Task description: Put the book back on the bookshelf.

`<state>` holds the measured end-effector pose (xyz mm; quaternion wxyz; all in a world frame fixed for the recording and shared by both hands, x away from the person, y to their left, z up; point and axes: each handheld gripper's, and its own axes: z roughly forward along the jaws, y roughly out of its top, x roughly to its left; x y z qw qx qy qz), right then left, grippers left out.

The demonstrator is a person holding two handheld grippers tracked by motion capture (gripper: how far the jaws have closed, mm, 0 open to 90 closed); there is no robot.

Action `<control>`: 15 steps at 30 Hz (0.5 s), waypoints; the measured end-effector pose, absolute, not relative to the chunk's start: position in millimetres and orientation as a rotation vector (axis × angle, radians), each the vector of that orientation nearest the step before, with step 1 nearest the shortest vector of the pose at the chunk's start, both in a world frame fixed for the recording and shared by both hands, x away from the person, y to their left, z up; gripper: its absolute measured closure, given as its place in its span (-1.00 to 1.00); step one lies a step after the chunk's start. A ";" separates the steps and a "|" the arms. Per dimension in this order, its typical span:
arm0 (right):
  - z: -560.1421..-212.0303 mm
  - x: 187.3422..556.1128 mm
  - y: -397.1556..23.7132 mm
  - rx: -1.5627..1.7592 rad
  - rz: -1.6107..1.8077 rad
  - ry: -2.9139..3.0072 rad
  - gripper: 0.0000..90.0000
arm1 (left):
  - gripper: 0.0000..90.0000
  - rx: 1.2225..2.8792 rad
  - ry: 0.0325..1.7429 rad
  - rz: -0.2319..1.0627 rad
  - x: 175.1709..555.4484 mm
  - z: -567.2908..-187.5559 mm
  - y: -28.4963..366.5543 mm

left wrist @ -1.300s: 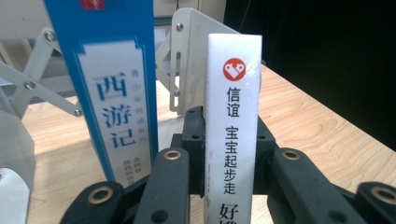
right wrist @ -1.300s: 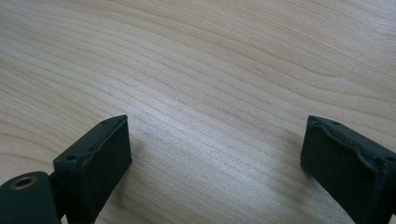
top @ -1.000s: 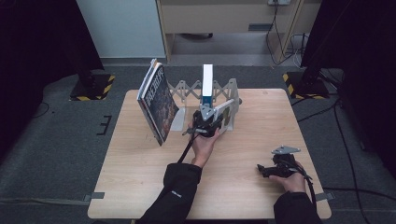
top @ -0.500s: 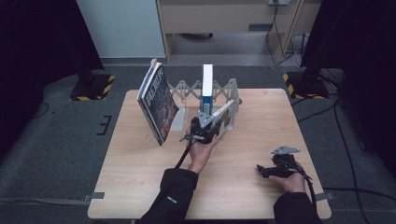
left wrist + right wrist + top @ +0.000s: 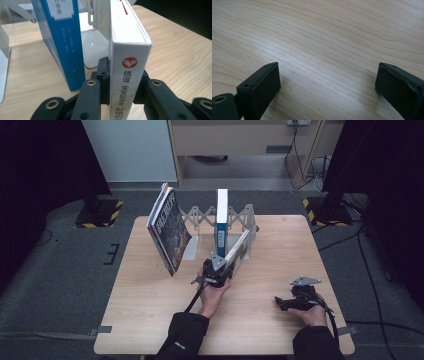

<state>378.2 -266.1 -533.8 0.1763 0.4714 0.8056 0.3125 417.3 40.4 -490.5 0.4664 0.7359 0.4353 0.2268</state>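
Observation:
My left gripper [image 5: 225,264] is shut on the spine end of a white book [image 5: 240,248] near the table's middle. The book slants up and away into a white accordion book rack [image 5: 196,216]. In the left gripper view the black jaws press both sides of the white book [image 5: 130,45], whose spine bears a red logo, with my left gripper [image 5: 124,73] around it. A blue book [image 5: 62,42] stands upright just left of it, and from above the blue book [image 5: 222,219] stands in the rack. My right gripper [image 5: 280,303] rests open on the wood at the front right; the right gripper [image 5: 327,80] has bare table between its jaws.
A large dark-covered magazine [image 5: 169,231] leans upright at the rack's left end. A white metal bookend plate [image 5: 93,48] stands behind the two books. The wooden table [image 5: 150,310] has black stands and cables on the floor around it.
My left gripper has come down and nearer the front edge with the white book, which now slants lower. The right gripper has stayed put.

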 end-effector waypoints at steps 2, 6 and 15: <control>-533.8 378.2 -266.0 1.335 0.884 2.281 -0.87 | 0.62 1.817 1.070 0.561 416.8 -493.7 38.9; -533.9 378.3 -265.9 1.333 0.885 2.282 -0.87 | 0.62 1.818 1.075 0.566 416.7 -497.4 35.6; -533.9 378.2 -265.7 1.329 0.886 2.283 -0.87 | 0.57 1.799 1.044 0.537 421.1 -499.9 35.3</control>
